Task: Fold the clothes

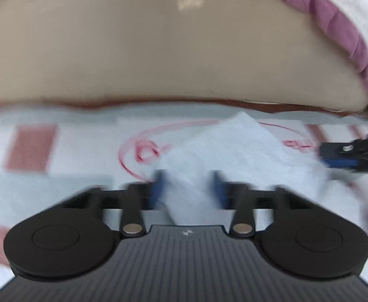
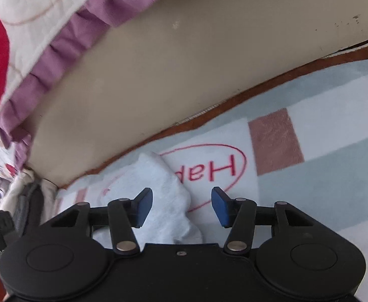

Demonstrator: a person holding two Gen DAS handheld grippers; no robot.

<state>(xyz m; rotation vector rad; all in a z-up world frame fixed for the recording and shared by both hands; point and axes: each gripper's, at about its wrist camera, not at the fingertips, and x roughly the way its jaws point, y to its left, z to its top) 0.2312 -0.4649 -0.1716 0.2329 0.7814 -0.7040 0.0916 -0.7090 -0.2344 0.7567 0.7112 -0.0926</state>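
A pale blue-white garment (image 1: 234, 148) lies crumpled on a fleece blanket (image 1: 58, 176) printed with pink squares and red lettering. My left gripper (image 1: 187, 185) hovers low over the garment's near corner, jaws apart, with cloth showing in the gap but not pinched. In the right wrist view the same garment (image 2: 156, 191) lies partly under the left finger of my right gripper (image 2: 181, 206), which stands open just above the blanket (image 2: 322, 166). The right gripper (image 1: 347, 153) also shows at the right edge of the left wrist view, its state unclear there.
A beige padded headboard (image 1: 158, 50) rises behind the blanket, with a brown seam at its base. A white quilt with purple frill (image 2: 58, 37) hangs over its top corner. Bundled grey and cream cloth (image 2: 25, 191) sits at the left in the right wrist view.
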